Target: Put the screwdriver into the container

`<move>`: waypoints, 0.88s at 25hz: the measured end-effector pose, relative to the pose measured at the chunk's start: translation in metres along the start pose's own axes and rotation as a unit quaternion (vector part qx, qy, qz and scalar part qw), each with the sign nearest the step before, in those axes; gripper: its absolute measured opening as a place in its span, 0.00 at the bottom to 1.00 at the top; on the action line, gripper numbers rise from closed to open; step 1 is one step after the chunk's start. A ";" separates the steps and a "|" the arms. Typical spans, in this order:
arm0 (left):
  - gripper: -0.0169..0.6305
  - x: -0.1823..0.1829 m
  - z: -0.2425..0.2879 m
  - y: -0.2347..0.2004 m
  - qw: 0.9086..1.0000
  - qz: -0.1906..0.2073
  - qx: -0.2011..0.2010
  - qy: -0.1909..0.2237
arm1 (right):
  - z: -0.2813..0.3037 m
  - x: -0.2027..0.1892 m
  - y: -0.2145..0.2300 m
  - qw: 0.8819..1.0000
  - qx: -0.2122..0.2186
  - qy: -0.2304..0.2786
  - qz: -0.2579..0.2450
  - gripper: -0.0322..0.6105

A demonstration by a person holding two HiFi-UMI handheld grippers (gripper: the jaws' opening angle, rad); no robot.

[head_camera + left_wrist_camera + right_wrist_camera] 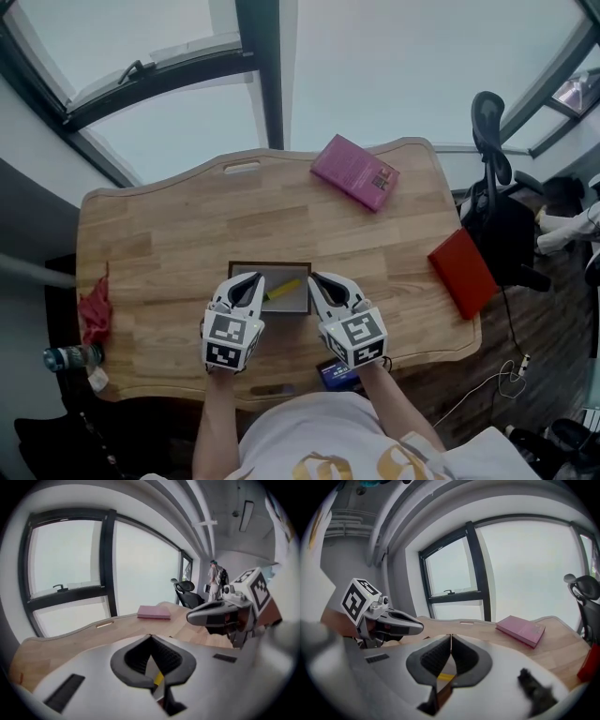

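The task looks finished: the yellow screwdriver [282, 289] lies inside the container [270, 267] on the worktop [187, 225], with the left claw [254, 280] and right claw [315, 277] clenched empty at its sides.

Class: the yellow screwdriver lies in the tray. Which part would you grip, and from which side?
Likely the yellow handle of the screwdriver, pinched across its width from above: it lies flat, and the tray walls block a sideways approach.
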State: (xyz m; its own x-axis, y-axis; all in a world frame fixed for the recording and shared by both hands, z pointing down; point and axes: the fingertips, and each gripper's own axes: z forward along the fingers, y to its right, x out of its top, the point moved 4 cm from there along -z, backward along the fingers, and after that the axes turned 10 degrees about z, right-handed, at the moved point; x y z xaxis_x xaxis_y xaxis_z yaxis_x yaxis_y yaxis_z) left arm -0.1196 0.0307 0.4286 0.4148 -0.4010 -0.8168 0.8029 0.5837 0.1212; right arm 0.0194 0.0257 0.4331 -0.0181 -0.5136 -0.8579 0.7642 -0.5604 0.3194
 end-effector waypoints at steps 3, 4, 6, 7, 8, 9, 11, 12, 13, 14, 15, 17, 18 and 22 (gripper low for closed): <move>0.05 0.003 -0.011 -0.006 0.997 -0.062 0.013 0.035 | -0.003 0.004 -0.002 1.000 0.001 0.007 -0.001 0.10; 0.05 0.004 -0.015 -0.007 0.996 -0.069 0.020 0.044 | -0.004 0.006 -0.003 1.000 0.001 0.010 -0.002 0.10; 0.05 0.008 -0.023 -0.009 0.995 -0.070 0.035 0.061 | -0.005 0.010 -0.003 1.000 -0.001 0.015 -0.006 0.10; 0.05 0.011 -0.027 -0.009 0.994 -0.068 0.043 0.070 | -0.006 0.012 -0.003 1.000 -0.002 0.017 -0.007 0.10; 0.05 0.014 -0.031 -0.010 0.993 -0.067 0.050 0.079 | -0.006 0.013 -0.004 1.000 -0.004 0.020 -0.008 0.10; 0.05 0.016 -0.035 -0.010 0.993 -0.064 0.057 0.087 | -0.007 0.015 -0.004 1.000 -0.007 0.022 -0.009 0.10; 0.05 0.020 -0.042 -0.012 0.991 -0.055 0.075 0.094 | -0.009 0.019 -0.005 0.999 -0.013 0.029 -0.010 0.10; 0.05 0.021 -0.045 -0.013 0.991 -0.051 0.083 0.096 | -0.010 0.020 -0.006 0.999 -0.016 0.032 -0.010 0.10; 0.05 0.022 -0.047 -0.013 0.990 -0.049 0.089 0.097 | -0.011 0.021 -0.007 0.999 -0.017 0.034 -0.010 0.10; 0.05 0.022 -0.049 -0.013 0.990 -0.049 0.090 0.099 | -0.011 0.022 -0.008 0.999 -0.019 0.036 -0.011 0.10; 0.05 0.022 -0.051 -0.013 0.990 -0.051 0.089 0.101 | -0.012 0.023 -0.009 0.999 -0.021 0.037 -0.012 0.10; 0.05 0.023 -0.054 -0.012 0.989 -0.060 0.082 0.109 | -0.015 0.023 -0.011 0.999 -0.028 0.039 -0.017 0.10; 0.05 0.024 -0.055 -0.012 0.988 -0.064 0.079 0.114 | -0.016 0.022 -0.011 0.999 -0.031 0.040 -0.019 0.10; 0.05 0.026 -0.057 -0.010 0.987 -0.061 0.081 0.124 | -0.020 0.022 -0.013 0.998 -0.041 0.042 -0.033 0.10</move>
State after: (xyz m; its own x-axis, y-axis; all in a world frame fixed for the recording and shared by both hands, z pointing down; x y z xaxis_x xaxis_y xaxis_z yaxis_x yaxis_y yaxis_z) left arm -0.1407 0.0545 0.3739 0.2097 -0.2648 -0.9412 0.9068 0.4126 0.0859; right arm 0.0220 0.0342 0.4025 -0.0179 -0.4194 -0.9076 0.8133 -0.5341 0.2308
